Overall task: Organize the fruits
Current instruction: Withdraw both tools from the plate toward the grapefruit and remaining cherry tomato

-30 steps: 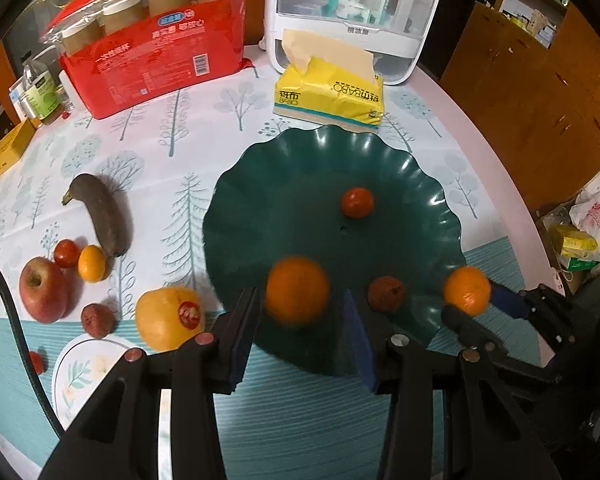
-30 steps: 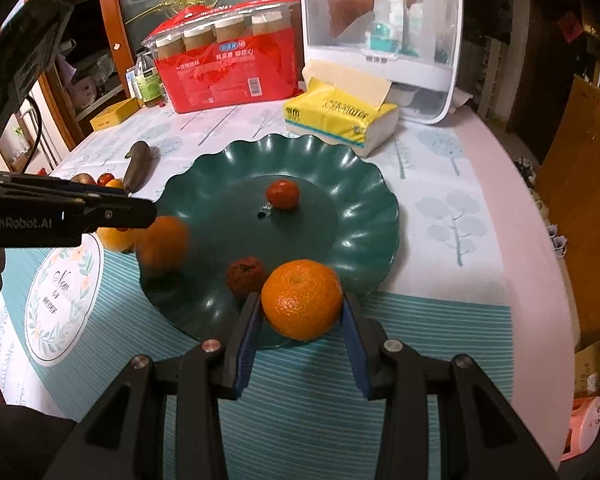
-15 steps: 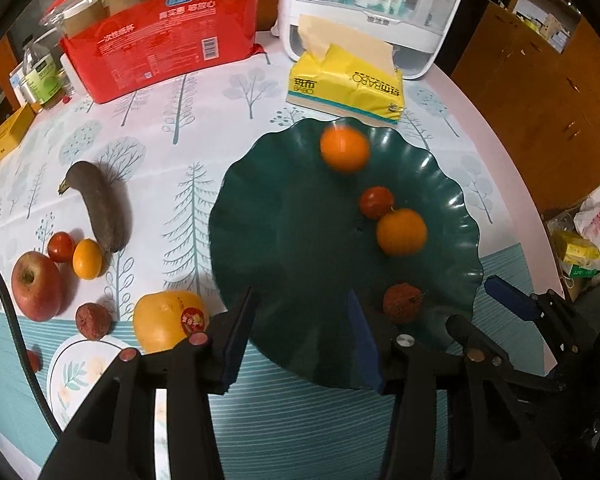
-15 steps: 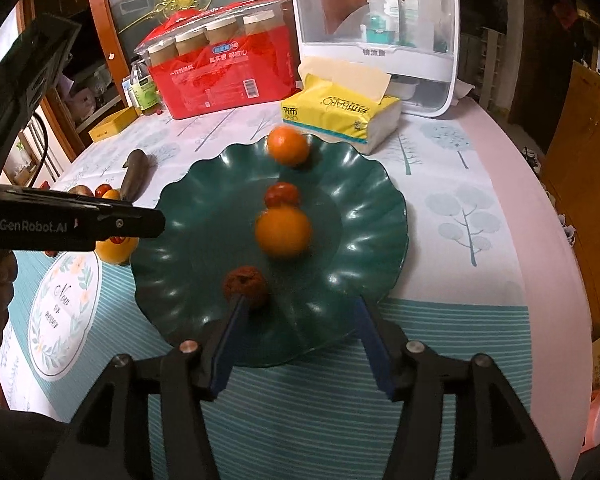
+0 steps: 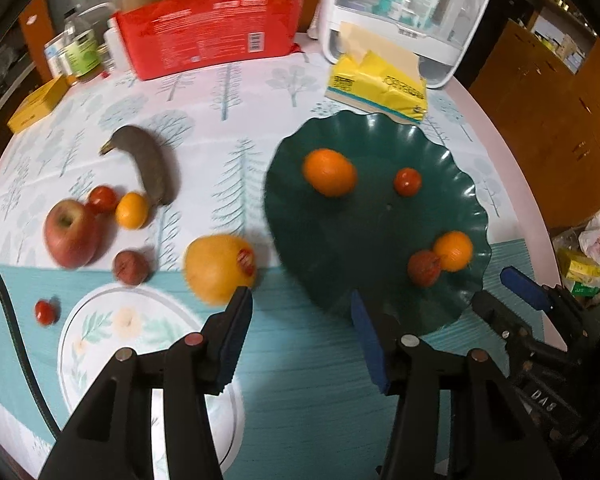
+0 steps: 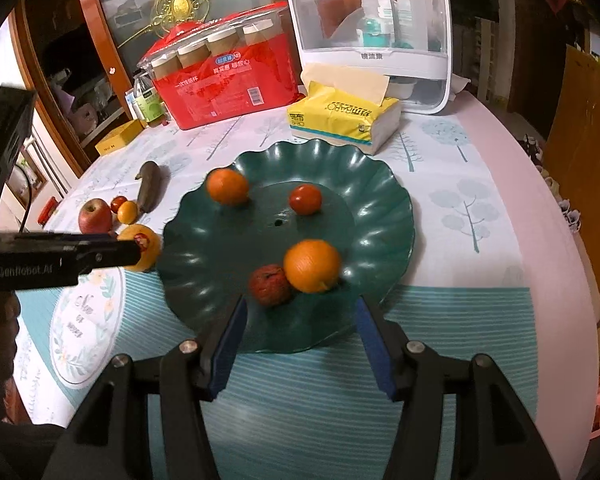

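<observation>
The scalloped green plate point(image 6: 384, 184) at frame centre holds four fruits: one orange point(image 6: 227, 186) at upper left, a small tomato point(image 6: 305, 199), another orange point(image 6: 311, 266) touching a wrinkled red fruit point(image 6: 270, 285). Apple point(image 6: 95, 216), dark banana point(image 6: 150, 191) and yellow pear point(image 6: 142, 246) lie at left.

Bare striped surface point(image 6: 300, 392) before green plate point(image 6: 380, 200): I find passage; tissue pack point(image 6: 340, 120) blocks beyond it.
</observation>
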### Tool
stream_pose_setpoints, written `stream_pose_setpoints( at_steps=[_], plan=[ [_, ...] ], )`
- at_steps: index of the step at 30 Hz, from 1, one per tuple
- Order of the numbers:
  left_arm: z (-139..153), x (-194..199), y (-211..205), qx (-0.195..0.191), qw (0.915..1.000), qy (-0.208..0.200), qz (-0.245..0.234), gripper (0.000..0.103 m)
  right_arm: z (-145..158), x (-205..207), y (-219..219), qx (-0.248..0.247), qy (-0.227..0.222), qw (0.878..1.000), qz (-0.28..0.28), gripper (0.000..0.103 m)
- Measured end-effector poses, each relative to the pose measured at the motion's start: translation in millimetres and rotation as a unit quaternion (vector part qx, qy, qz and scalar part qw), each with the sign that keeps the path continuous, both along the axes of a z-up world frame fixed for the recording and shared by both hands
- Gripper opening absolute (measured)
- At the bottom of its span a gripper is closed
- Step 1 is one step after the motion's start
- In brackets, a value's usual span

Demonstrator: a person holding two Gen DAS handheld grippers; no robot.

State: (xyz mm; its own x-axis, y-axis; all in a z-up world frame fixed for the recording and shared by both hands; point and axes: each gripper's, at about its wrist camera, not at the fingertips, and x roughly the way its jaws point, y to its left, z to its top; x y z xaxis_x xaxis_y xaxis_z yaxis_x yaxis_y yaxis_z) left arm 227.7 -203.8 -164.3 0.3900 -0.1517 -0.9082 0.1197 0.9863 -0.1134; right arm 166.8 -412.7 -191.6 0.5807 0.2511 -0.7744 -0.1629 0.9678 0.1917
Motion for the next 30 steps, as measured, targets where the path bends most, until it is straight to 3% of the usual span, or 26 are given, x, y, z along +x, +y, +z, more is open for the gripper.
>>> stream_pose_setpoints(
  at_steps=[17, 30],
  plan=[
    [2.4, -63.2, 102.7, 0.013, 0.9934, -0.004, 0.114, 0.050, 3.1, -21.6, 42.7, 0.035, 0.031, 0.999, 0.016, 0.057],
    [-2.2, -74.4, 184.8, 0.006, 0.9906, 0.007, 0.136, 0.050, 1.5, -22.9, 94.6, 0.065, 0.054, 0.996, -0.011, 0.057]
  ],
)
